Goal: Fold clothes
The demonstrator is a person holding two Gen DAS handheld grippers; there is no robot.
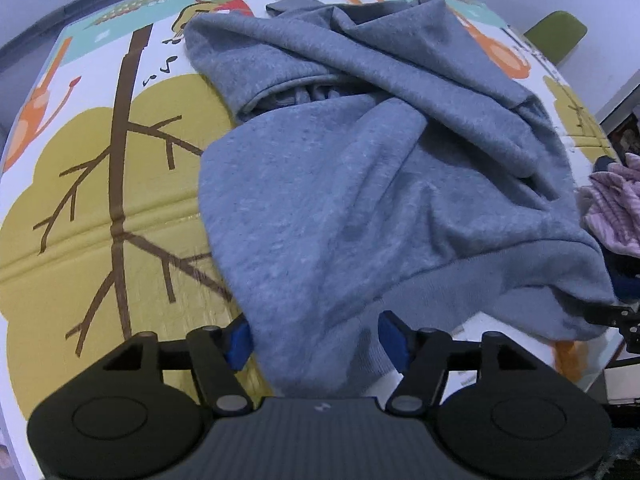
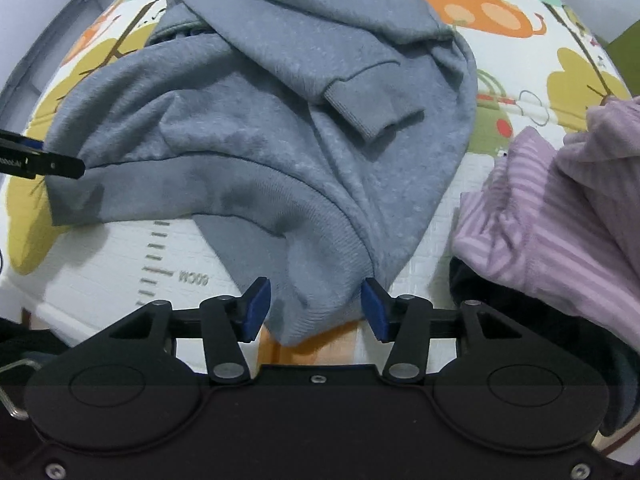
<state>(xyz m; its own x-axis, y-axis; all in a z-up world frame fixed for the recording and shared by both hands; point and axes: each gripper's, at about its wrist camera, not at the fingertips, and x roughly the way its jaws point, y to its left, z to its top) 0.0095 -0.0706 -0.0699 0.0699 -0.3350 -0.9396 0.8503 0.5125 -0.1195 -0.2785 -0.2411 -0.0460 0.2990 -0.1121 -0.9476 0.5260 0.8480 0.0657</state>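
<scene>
Across the left wrist view, a grey sweatshirt (image 1: 360, 168) lies crumpled on a play mat (image 1: 100, 184) printed with trees, its sleeves crossed over the body and its ribbed hem hanging toward the camera. The left gripper (image 1: 316, 340) stands with its blue pads spread, a bunch of hem cloth between them; the left pad brushes the fabric while the right pad sits clear of it, so nothing is clamped. At the right edge a striped lilac garment (image 1: 616, 208) waits in a heap. From the right wrist view, the same sweatshirt (image 2: 280, 128) spreads over the mat (image 2: 520, 80), one ribbed cuff (image 2: 376, 108) folded across the chest. The right gripper (image 2: 316, 308) is likewise parted around the lower hem corner, with a gap showing at each pad, so it is not pinching. The lilac garment (image 2: 560, 208) lies just beside the sweatshirt on the right. This thick fleece looks soft, limp and fairly heavy for cloth, likely to sag and drag when lifted; the ribbed hem and cuffs seem the firmest, least slippery places to grip.
</scene>
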